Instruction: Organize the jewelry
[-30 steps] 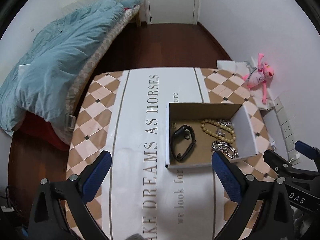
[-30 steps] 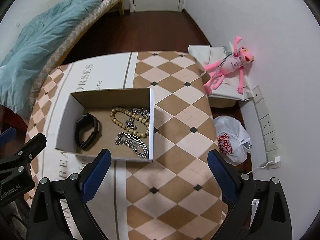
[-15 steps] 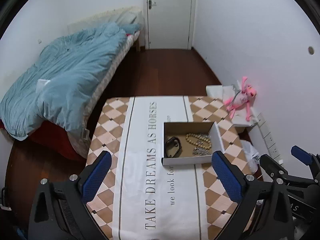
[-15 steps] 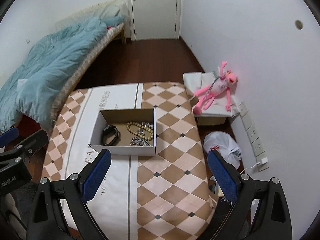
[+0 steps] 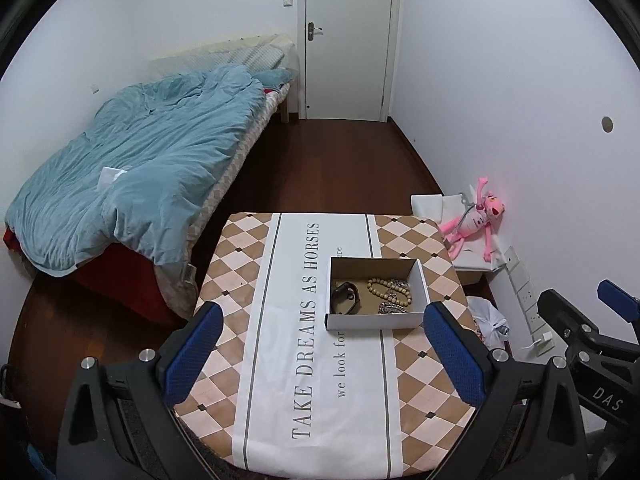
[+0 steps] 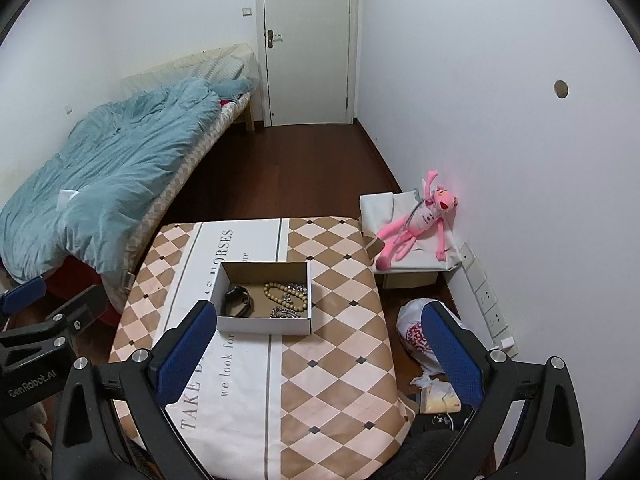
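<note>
Both grippers are held high above the table [image 5: 224, 280], well clear of it, and neither has hold of anything. The left gripper [image 5: 324, 354] has its blue-padded fingers [image 5: 192, 350] spread wide with only the tablecloth showing between them; the right gripper [image 6: 316, 354] is spread just as wide, its gap also bare. The box [image 5: 374, 322], an open cardboard tray with white outer walls, sits on the table ahead of both grippers: ahead and slightly right of the left gripper's midline, just beyond its right fingertip, and ahead and left of the right gripper's midline, just beyond its left fingertip [image 6: 192, 340]. Inside the box, a black band [image 5: 346, 298] lies at the left end, a string of beads [image 5: 390, 290] lies toward the far right, and a silver chain [image 5: 392, 308] lies at the near right, touching or nearly touching the beads; a further bit of silver jewelry seems tangled among the beads, too small to make out. Beyond the table to the left is a bed [image 5: 132, 168] under a blue quilt, and to the right, against the wall, a pink plush toy [image 6: 416, 220] lies on a low white box [image 6: 412, 264]. In the left view the right gripper shows at the right edge, and in the right view the left gripper shows at the left edge.
</note>
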Demonstrator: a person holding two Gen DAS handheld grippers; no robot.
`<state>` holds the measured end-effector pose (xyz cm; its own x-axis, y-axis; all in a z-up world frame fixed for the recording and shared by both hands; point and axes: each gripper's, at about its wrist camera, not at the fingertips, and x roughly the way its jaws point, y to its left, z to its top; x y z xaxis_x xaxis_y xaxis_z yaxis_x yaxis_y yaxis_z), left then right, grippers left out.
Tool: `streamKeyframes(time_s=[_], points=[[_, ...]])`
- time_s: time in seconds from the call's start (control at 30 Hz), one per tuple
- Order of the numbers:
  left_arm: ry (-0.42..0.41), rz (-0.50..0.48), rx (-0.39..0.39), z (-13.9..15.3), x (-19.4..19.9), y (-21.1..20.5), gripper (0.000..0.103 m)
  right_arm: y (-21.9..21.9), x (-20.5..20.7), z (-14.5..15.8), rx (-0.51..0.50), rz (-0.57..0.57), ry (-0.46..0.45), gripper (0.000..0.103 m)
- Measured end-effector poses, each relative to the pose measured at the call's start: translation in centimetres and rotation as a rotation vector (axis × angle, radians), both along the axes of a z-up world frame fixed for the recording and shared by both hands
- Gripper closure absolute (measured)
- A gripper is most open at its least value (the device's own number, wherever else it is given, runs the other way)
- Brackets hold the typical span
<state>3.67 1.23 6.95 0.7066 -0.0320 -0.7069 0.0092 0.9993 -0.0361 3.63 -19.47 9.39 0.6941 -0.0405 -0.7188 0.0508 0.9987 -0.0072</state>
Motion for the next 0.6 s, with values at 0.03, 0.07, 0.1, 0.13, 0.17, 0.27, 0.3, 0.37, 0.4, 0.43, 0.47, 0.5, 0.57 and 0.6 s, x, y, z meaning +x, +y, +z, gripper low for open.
streamKeyframes(time_s=[0.03,0.07,0.1,0.13,0.17,0.27,0.3,0.37,0.4,0.43,0.47,0.5,0.57,0.6], points=[[0.001,-0.001,-0.001,0.0,0.0,0.0,0.001,-0.1,-0.1,0.2,0.003,0.002,-0.002,0.0],[0.002,-0.002,0.001,0.0,-0.1,0.0,0.001,-0.1,-0.2,0.3,0.004,0.002,-0.003,0.0],[0.005,-0.002,0.004,0.0,-0.1,0.0,0.001,-0.1,-0.2,0.4,0.005,0.003,-0.002,0.0],[0.008,-0.002,0.004,0.0,-0.1,0.0,0.001,-0.1,-0.2,0.4,0.008,0.004,0.0,0.0],[0.013,-0.003,0.005,0.0,-0.1,-0.1,0.001,-0.1,-0.2,0.4,0.01,0.005,0.002,0.0],[0.033,-0.004,0.006,-0.3,0.5,-0.4,0.001,-0.1,-0.1,0.2,0.009,0.005,0.01,0.0],[0.04,-0.004,0.008,-0.4,0.9,-0.6,0.001,-0.2,0.1,0.1,0.011,0.002,0.017,0.0],[0.054,-0.006,0.011,-0.7,1.5,-0.9,0.001,-0.3,0.7,-0.3,0.013,-0.003,0.03,0.0],[0.063,-0.005,0.013,-0.8,1.9,-1.0,0.001,-0.4,1.0,-0.5,0.015,-0.007,0.036,0.0],[0.07,-0.006,0.012,-0.9,2.3,-1.1,0.001,-0.5,1.4,-0.8,0.014,-0.011,0.042,0.0],[0.073,-0.006,0.012,-1.1,2.7,-1.1,0.001,-0.6,1.9,-1.1,0.012,-0.014,0.048,0.0],[0.08,-0.005,0.016,-1.2,3.1,-1.2,0.001,-0.6,2.3,-1.3,0.012,-0.016,0.052,0.0],[0.092,-0.009,0.016,-1.4,3.8,-1.4,0.001,-0.7,3.2,-1.6,0.008,-0.024,0.06,0.0],[0.096,-0.007,0.024,-1.6,4.3,-1.6,0.001,-0.7,3.6,-1.8,0.007,-0.025,0.064,0.0]])
